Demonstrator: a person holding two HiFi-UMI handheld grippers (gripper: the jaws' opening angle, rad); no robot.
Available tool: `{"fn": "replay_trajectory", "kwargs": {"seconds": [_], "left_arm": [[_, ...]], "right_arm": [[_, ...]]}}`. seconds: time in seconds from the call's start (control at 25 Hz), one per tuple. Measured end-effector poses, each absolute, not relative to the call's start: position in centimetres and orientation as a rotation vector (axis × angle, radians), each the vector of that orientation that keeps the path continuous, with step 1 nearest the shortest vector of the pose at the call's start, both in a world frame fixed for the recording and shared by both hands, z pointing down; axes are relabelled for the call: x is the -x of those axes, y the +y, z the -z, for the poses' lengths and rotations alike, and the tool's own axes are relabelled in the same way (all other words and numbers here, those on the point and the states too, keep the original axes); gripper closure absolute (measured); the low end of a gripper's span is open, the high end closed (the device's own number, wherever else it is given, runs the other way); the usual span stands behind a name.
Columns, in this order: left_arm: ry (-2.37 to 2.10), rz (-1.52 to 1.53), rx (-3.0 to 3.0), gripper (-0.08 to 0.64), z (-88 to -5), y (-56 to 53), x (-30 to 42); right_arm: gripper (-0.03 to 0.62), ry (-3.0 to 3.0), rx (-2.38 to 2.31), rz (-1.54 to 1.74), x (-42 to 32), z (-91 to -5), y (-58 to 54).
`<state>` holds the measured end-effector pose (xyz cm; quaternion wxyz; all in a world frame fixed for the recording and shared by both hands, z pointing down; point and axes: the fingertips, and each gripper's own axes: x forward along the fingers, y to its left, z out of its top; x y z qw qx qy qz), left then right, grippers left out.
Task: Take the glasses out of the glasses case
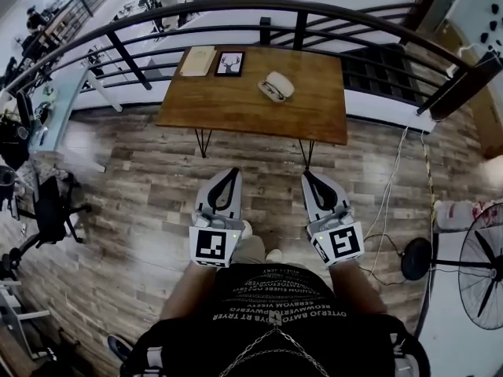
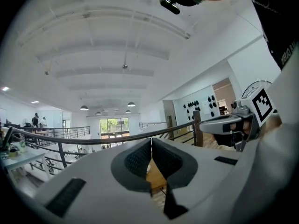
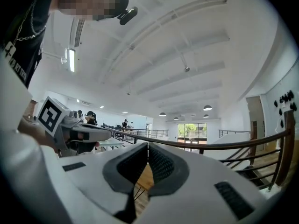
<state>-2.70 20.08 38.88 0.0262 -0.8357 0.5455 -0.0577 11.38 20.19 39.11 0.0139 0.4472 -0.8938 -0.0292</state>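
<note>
One plank floor [image 1: 118, 187] fills most of the head view. On it stands a wooden table [image 1: 251, 108] on thin black legs, and a curved black railing [image 1: 236, 6] runs behind the table. A black standing fan [image 1: 481, 265] is at the right edge, with a white cable [image 1: 391, 191] trailing over the boards beside it. At the bottom is the person's black shirt [image 1: 275, 305]. It carries several lines of white print, seen upside down and too small to read reliably.

The left gripper [image 1: 233, 170] and the right gripper [image 1: 307, 175] are held level and side by side over the floor. Each gripper view shows its ribbed pads pressed together with nothing between them. Each marker cube, left [image 1: 211, 244] and right [image 1: 339, 243], bears a black-and-white square pattern and no lettering.

Along the table's far edge lie a black frame [image 1: 229, 64] holding a deer-head drawing and, just to its left, a tan pad [image 1: 197, 60]. The white glasses case [image 1: 276, 86] lies right of the frame, apart from it. Whether its lid is up cannot be told. Only floorboards and bare tabletop lie between the case and the grippers, which are well apart from it.
</note>
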Motion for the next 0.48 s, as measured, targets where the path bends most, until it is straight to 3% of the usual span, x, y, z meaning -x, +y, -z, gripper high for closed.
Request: {"fn": "replay_trajectory", "kwargs": {"seconds": [0.48], "left_arm": [[1.583,0.192,2.643,0.532,-38.3,14.1,3.4]], "right_arm": [[0.575,-2.751,-1.457,0.061,-9.5,-38.9,15.2]]}}
